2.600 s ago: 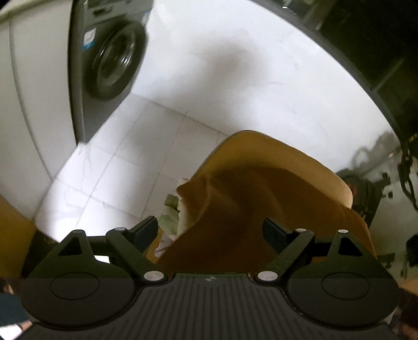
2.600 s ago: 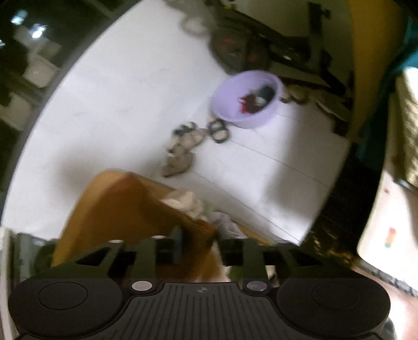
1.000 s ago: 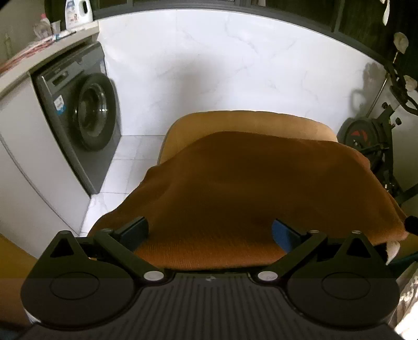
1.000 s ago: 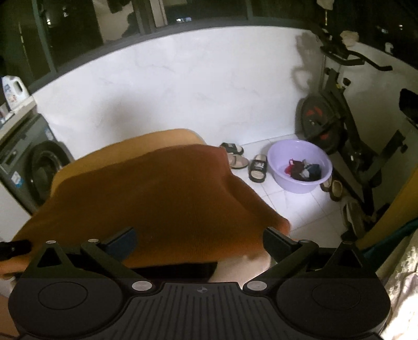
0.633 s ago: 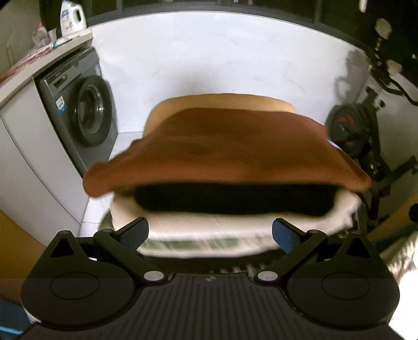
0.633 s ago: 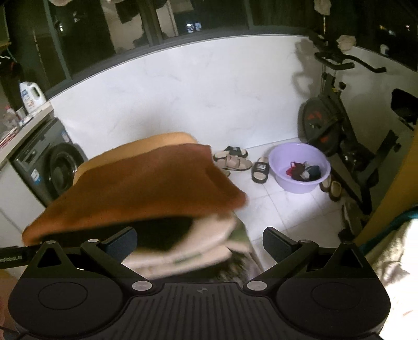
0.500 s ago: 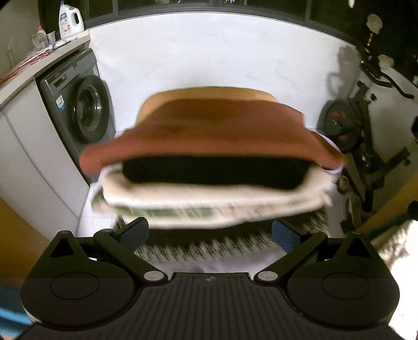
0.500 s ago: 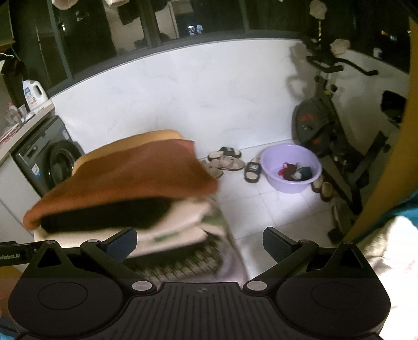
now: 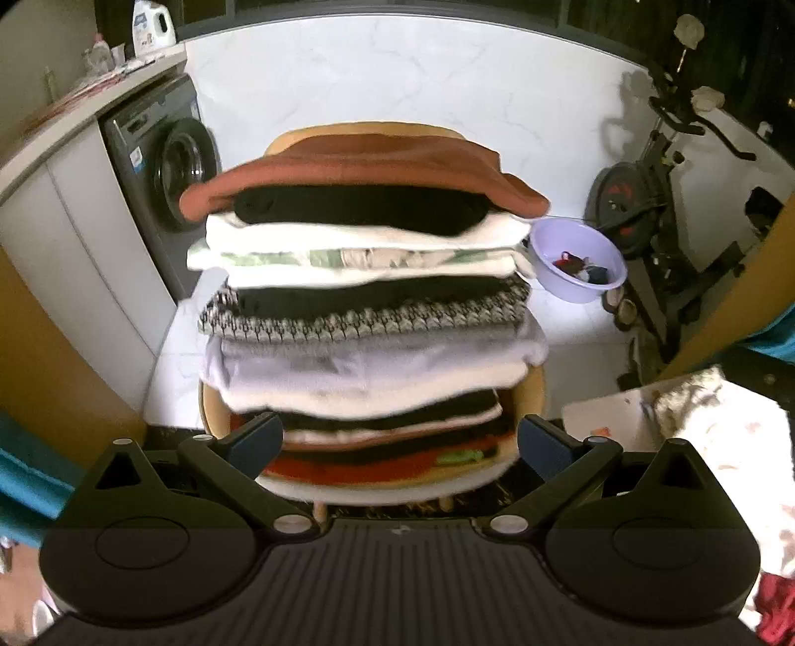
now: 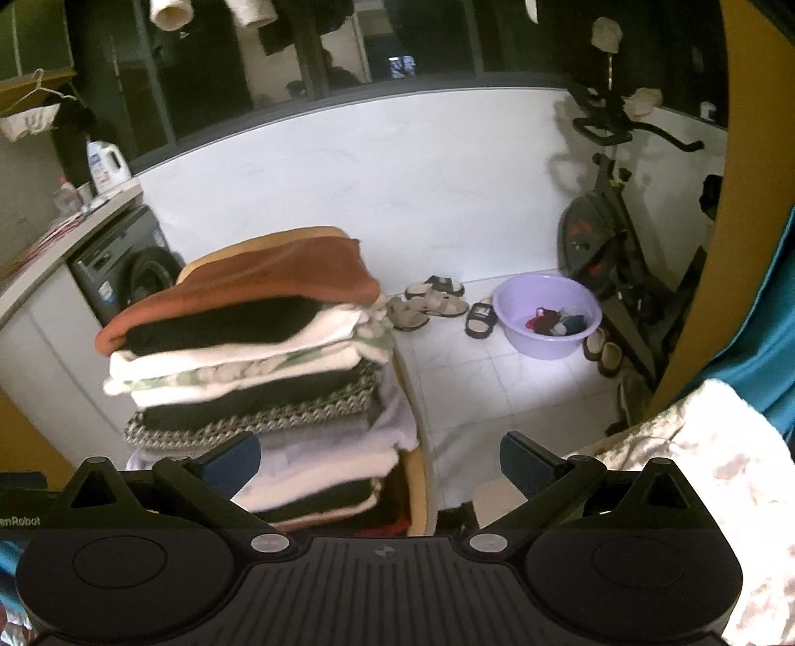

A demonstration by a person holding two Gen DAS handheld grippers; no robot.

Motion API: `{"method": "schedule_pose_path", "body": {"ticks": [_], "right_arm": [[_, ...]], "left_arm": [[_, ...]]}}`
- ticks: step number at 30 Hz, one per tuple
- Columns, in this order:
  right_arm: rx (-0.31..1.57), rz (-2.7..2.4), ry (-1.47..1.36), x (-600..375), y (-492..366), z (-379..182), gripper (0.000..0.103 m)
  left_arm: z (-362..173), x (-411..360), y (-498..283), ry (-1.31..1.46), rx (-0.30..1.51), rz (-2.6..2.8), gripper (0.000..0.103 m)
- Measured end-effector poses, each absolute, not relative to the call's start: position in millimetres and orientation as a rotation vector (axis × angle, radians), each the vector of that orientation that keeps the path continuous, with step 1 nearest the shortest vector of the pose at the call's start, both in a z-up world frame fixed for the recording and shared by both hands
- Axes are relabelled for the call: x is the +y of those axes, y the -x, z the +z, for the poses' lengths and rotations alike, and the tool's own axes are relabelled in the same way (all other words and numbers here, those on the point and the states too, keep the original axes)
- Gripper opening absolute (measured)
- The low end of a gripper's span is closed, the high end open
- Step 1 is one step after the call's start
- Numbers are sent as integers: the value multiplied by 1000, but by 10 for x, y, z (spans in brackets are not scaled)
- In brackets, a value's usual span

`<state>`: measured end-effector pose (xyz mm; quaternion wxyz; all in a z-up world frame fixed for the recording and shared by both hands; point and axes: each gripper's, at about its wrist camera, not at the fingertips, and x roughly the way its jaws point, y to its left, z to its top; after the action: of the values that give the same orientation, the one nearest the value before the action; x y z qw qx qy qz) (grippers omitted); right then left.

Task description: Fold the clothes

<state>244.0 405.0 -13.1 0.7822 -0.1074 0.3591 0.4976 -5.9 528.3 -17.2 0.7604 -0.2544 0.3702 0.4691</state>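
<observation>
My left claw (image 9: 400, 440) is spread wide with nothing between the fingers, aimed straight at the stack of folded clothes (image 9: 367, 308), which sits on a tan chair (image 9: 377, 489). My right claw (image 10: 380, 459) is also spread wide and empty, off to the stack's right side, so the pile shows at left in that view (image 10: 258, 377). On top of the stack lies the rust-brown folded garment (image 9: 362, 171), flat, its edges overhanging the black piece (image 9: 357, 208) just under it. Below that I see cream and white layers, one with a green print (image 9: 357, 258), then a black-and-white patterned knit (image 9: 362, 318), a pale lilac-white layer (image 9: 372, 363), more dark and cream pieces, and a red one with a green patch (image 9: 397, 459) at the bottom. The chair's rounded back (image 9: 362, 130) shows behind the top of the pile. Neither claw touches the clothes. Left of the chair stands a grey washing machine (image 9: 164, 169) under a counter (image 9: 89, 114) with a detergent bottle (image 9: 151, 27) on it. On the tiled floor to the right sits a purple basin (image 10: 546, 315) holding small clothes, sandals (image 10: 432, 300) beside it, and an exercise bike (image 10: 611, 233) against the white wall. A pale patterned cloth (image 10: 705, 477) lies at the lower right, with teal fabric (image 10: 765, 348) next to it.
</observation>
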Motion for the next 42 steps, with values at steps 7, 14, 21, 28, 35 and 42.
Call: {"method": "schedule_pose_path", "body": {"ticks": [7,14,21,28,35,42], "right_arm": [[796,1087,194,3834,-2028,-84,102],[798,1082,247,3794,-1357,-154,102],[789,1042,308,3691,-551,-203,102],[779,979,317,3342,32,-285,102],[802,922,341,2983,352,-398,102],[777,889,316,2673,406,-340,102]], "left_arm": [[-103,4944,412,553,789,1089,103],[-235,4791,991,559,820,1122,103],[-301,4664,1601,564,839,1128,103],[-204,4447,1951,470,813,1105,103],[-125,4197,2008,426,804,1042,103],[-78,3947,1945,416,796,978,103]]}}
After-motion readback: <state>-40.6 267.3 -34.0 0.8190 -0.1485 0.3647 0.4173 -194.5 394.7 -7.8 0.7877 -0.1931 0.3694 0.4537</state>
